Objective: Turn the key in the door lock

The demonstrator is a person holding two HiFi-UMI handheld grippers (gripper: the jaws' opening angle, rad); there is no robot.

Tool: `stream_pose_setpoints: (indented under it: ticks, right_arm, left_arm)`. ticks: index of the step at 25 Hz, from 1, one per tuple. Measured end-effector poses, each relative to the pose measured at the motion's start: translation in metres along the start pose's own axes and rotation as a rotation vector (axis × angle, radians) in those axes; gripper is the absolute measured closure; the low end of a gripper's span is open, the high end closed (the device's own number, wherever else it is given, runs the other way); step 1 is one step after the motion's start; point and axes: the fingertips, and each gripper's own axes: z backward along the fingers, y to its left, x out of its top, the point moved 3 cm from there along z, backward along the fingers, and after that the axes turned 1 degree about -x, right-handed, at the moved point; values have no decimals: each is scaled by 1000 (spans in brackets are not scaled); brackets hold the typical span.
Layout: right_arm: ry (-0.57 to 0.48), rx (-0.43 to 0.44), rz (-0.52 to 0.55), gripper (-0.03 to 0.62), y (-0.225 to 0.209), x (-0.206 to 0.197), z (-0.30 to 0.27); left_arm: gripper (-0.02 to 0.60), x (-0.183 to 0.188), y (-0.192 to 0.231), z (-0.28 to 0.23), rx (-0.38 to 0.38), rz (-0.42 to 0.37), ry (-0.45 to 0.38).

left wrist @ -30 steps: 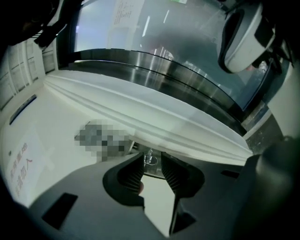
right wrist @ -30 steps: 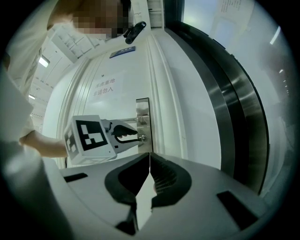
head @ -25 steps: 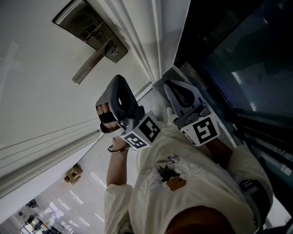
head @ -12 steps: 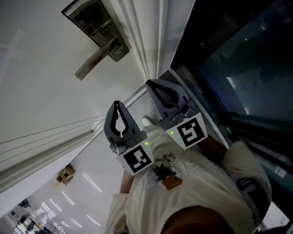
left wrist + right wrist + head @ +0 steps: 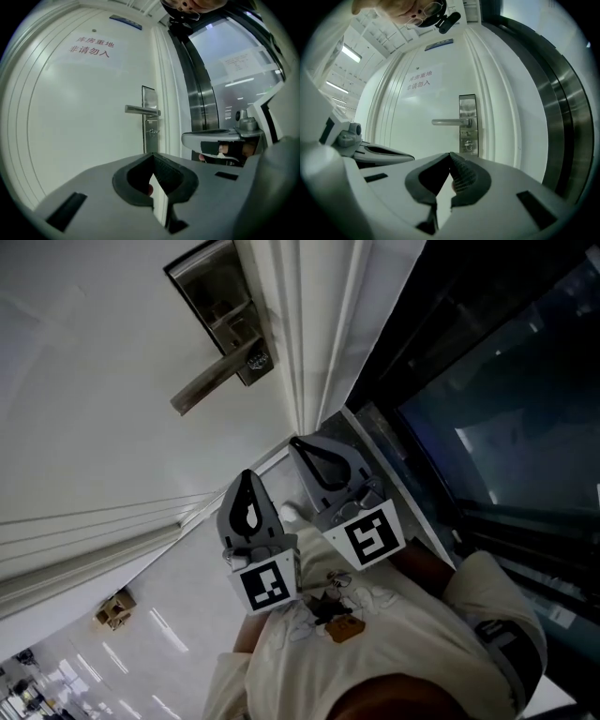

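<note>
The white door (image 5: 103, 381) carries a steel lock plate (image 5: 220, 310) with a lever handle (image 5: 208, 387). A key (image 5: 256, 360) sits in the cylinder below the lever. My left gripper (image 5: 247, 472) and right gripper (image 5: 294, 440) hang side by side, well short of the lock, both shut and empty. In the left gripper view the closed jaw tips (image 5: 152, 155) point at the door, with the key (image 5: 151, 132) small and far ahead. The right gripper view shows its closed tips (image 5: 450, 153) just under the cylinder (image 5: 469, 145) and the handle (image 5: 452, 122).
A dark glass partition (image 5: 487, 381) in a steel frame (image 5: 565, 122) runs along the door's right side. A paper sign with red characters (image 5: 89, 46) hangs high on the door. Raised mouldings (image 5: 309, 343) border the door edge.
My left gripper has rolled upright and dropped lower in the head view, ending beside the right gripper. The right gripper has shifted left. Both have stayed shut.
</note>
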Motion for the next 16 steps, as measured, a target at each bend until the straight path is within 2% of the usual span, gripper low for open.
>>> stream_pose_setpoints:
  ticks: [7, 16]
  right_arm:
    - [31, 5, 0, 588, 4, -4, -6]
    - [40, -6, -8, 588, 0, -6, -16]
  left_arm:
    - [575, -3, 7, -9, -35, 107, -6]
    - [575, 3, 9, -15, -50, 118, -34]
